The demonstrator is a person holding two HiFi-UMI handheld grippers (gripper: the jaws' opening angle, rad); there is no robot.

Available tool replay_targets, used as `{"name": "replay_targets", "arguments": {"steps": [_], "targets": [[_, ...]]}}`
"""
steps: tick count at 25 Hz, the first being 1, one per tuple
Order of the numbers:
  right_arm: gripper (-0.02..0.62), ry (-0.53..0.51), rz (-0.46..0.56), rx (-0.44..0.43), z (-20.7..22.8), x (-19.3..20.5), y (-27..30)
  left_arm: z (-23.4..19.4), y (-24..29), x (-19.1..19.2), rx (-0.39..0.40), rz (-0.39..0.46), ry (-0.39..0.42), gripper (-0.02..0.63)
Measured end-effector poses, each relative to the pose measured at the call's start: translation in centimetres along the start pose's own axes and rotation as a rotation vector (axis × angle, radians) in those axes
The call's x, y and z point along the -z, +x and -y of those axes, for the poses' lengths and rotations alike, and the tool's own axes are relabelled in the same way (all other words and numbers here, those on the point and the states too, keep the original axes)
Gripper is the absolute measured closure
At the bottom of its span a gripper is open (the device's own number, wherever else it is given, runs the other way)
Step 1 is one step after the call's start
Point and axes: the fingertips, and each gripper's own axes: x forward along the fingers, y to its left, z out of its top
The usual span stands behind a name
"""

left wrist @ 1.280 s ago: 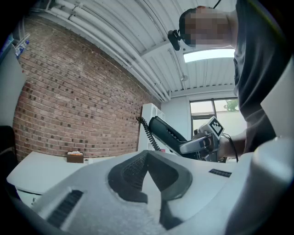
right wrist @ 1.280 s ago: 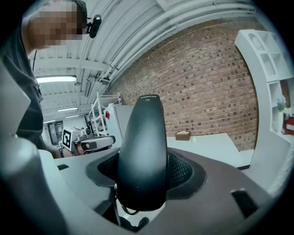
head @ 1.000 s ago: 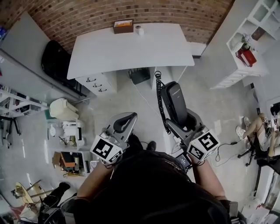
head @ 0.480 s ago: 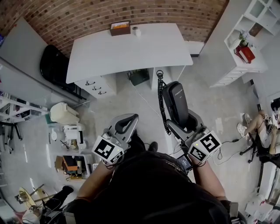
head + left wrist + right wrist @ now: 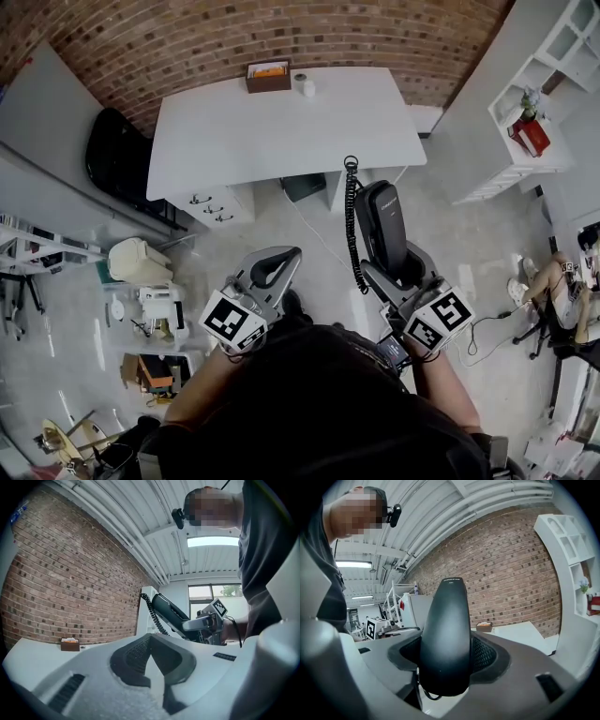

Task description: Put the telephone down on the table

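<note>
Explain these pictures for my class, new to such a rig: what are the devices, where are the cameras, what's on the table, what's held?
A person holds a pair of tongs in each hand; there is no robot. One picture comes from a camera on the person's head, looking down; the other two ride on the tongs. The right tongs grip a black telephone handset with a coiled cord, in the air, short of the white table. The left tongs are shut and empty. At the table's far edge sit a small brown box and a white object.
</note>
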Motion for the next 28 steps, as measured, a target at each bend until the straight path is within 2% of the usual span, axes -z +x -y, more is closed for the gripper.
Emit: {"name": "replay_targets", "arguments": {"steps": [10,16,22,28], "targets": [[0.321,0.011,0.016,0.047,0.1,-2.7,8.4,-8.5,0.2,-1.8,0.071,0.000,-0.002,0.598],[0.321,0.025,-0.009,0.058,0.7,-2.3,10.0,-10.4,0.6,-1.3,0.079,-0.009,-0.027,0.598],[0.321,0.028,-0.017,0.033,1.5,-1.9,10.5,-10.5,1.1,-0.4,0.059,-0.016,-0.032,0.598],[0.321,0.021,-0.020,-0.038,3.6,-2.6,13.2,-12.6,2.1,-0.3,-0.014,-0.031,-0.037,0.598]]}}
